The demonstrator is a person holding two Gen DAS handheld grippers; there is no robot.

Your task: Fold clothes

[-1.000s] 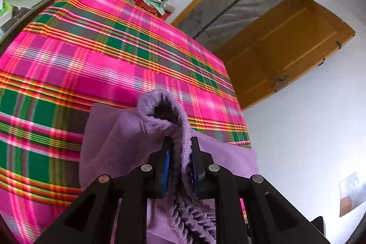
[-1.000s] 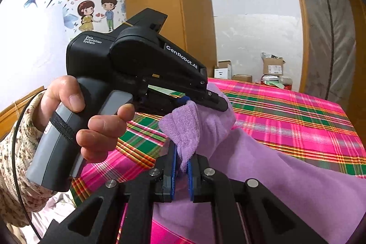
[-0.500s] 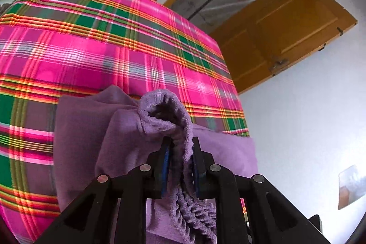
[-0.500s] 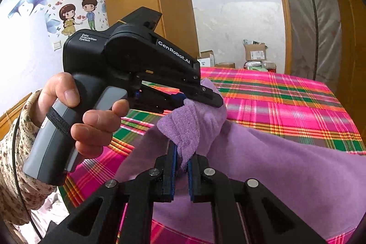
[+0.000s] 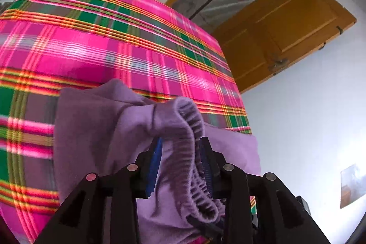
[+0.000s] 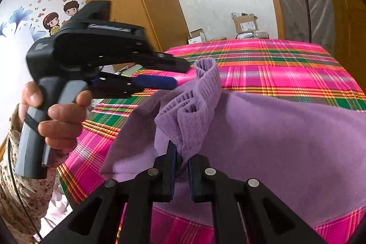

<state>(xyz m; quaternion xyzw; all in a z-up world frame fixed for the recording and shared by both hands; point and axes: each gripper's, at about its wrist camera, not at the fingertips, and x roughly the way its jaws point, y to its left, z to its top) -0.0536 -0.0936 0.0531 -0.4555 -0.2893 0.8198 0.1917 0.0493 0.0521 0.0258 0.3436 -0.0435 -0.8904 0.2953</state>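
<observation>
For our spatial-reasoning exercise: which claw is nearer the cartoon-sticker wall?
Left. The left claw, purple garment loose between its just-opening jaws, lies on the side of the cartoon-sticker wall; the right claw, clamped on the garment, sits farther from it.

No text can be read with certainty. Printing on the left gripper (image 6: 180,74) body is blurred. Labels on the cardboard boxes (image 6: 246,23) at upper centre and writing on the wall sticker (image 6: 60,18) at upper left are too small.
</observation>
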